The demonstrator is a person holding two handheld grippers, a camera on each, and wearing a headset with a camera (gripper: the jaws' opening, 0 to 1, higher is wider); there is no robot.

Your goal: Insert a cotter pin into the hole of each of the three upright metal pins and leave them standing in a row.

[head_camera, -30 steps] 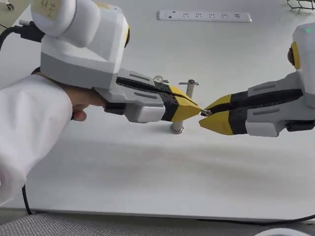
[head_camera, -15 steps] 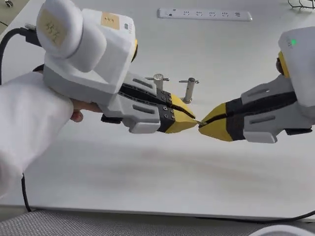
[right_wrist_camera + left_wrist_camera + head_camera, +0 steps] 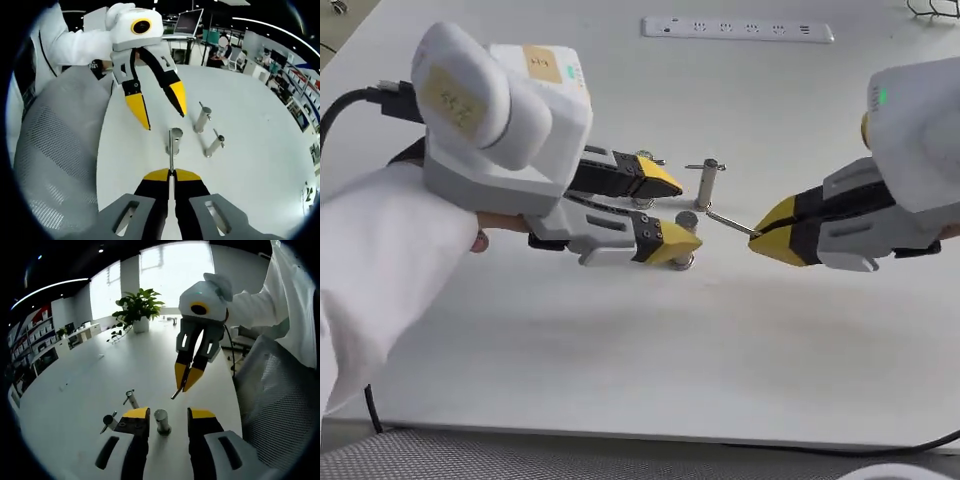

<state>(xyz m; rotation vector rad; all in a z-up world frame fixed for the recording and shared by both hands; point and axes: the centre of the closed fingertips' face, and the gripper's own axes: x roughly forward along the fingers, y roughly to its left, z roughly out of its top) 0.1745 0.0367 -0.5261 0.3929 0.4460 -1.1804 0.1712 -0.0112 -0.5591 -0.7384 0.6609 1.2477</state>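
Spread wide apart, the jaws of the left gripper (image 3: 672, 212) sit on either side of an upright metal pin (image 3: 684, 238) that stands on the white table (image 3: 620, 350). In the left gripper view the left gripper (image 3: 169, 414) shows a gap on each side of that metal pin (image 3: 161, 421), so neither jaw touches it. A hand in a white sleeve (image 3: 380, 260) holds this gripper.

Beyond the left jaws stand two more pins. One is partly hidden behind the upper jaw (image 3: 642, 158) and the other is just past the jaw tips (image 3: 706, 185). Each has a thin cross-piece through its top. They appear in the right gripper view too, off to the side of the first pin (image 3: 202, 119) (image 3: 214, 145).

To the right, the right gripper (image 3: 757, 237) has its jaws pressed together on one end of a cotter pin (image 3: 730, 222). The cotter pin sticks out from the jaw tips toward the left jaws, its free end just beside the top of the pin between them. In the right gripper view the cotter pin (image 3: 170, 150) runs straight out from the closed jaws and overlaps that metal pin (image 3: 176, 141). Whether it touches the pin or enters the hole cannot be told.
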